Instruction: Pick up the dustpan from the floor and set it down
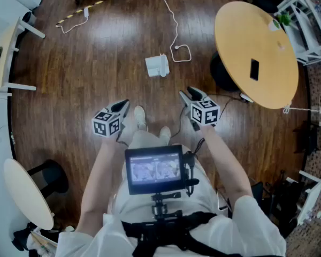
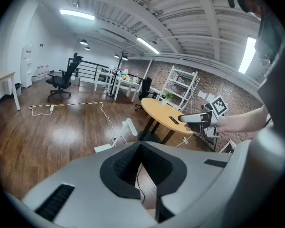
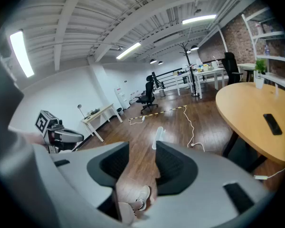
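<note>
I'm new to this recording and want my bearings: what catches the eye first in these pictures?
The white dustpan sits alone on the dark wooden floor, just ahead of the left gripper and right gripper, which hold nothing. A round yellow table fills the upper right of the head view, a small black device on it. A white cable snakes across the floor past the dustpan.

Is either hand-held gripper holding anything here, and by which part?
Nothing is held: the left hand-held gripper and right hand-held gripper are both empty, and the dustpan sits untouched on the floor.
</note>
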